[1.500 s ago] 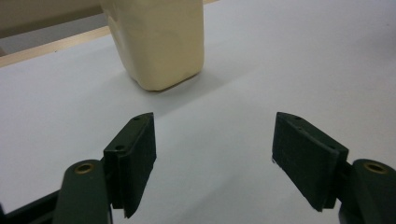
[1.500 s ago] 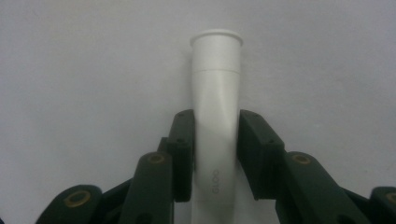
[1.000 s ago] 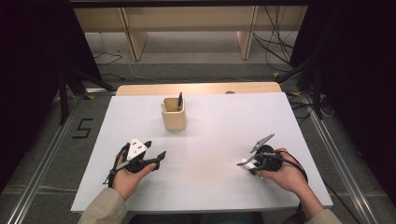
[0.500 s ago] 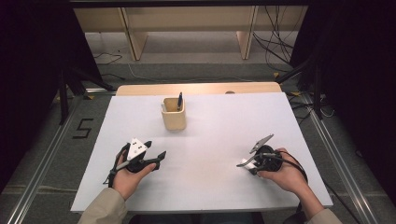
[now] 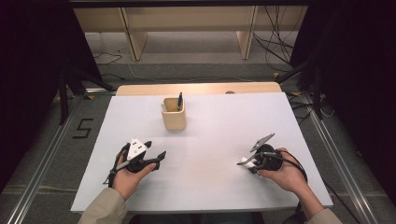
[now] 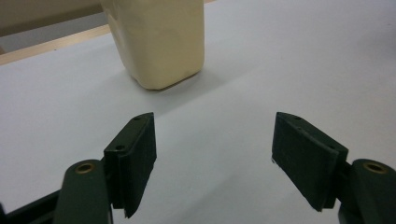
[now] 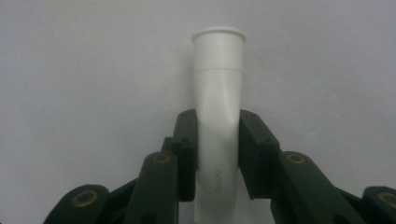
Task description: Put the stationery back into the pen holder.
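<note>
White worktop [image 5: 210,154] carries a beige holder [image 5: 173,113] with a dark pen [image 5: 180,100]; the right gripper [image 5: 246,161] sits well right of it.

The left gripper [image 6: 212,154] gapes released, the holder just ahead.

The right gripper [image 7: 218,154] clenches a white tube [image 7: 218,93]; squeezed, it could slip.

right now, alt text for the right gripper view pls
The right gripper clamps a white tube between its two black jaws, cap end pointing away from the camera. Behind it lies the plain white table.
</note>
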`<state>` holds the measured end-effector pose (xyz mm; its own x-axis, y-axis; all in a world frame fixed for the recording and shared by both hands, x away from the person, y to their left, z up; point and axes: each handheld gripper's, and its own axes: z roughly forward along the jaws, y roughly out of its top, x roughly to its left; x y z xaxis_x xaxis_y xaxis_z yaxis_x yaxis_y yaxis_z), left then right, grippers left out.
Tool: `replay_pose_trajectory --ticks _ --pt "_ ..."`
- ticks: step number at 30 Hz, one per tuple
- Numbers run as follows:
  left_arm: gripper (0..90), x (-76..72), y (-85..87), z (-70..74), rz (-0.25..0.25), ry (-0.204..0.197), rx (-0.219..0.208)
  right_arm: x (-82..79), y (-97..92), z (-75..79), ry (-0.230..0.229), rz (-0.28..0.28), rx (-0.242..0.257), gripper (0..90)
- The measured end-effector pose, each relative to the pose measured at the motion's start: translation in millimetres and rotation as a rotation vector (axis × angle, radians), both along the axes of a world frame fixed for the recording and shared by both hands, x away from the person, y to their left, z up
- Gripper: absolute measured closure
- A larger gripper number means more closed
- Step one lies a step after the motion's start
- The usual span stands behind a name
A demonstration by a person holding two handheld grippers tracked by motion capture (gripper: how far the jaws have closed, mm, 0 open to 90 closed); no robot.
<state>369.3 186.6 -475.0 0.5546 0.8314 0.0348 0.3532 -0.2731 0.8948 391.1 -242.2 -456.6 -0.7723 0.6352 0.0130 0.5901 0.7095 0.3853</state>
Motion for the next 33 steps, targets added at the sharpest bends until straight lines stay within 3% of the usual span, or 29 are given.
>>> replay_pose_trajectory --ticks 6,26,33 --pt "30.5 -0.1 -0.1 0.0 -0.001 0.0 0.0 -0.3 -1.2 1.4 -0.012 -0.012 0.016 70.3" --pt "30.6 -0.2 -0.1 0.1 0.0 -0.001 -0.004 -1.4 -4.8 13.9 -0.12 -0.055 0.14 70.4" --pt "30.7 -0.3 -0.8 0.2 -0.003 0.0 -0.003 -2.2 -7.2 20.4 -0.187 -0.095 0.227 70.4"
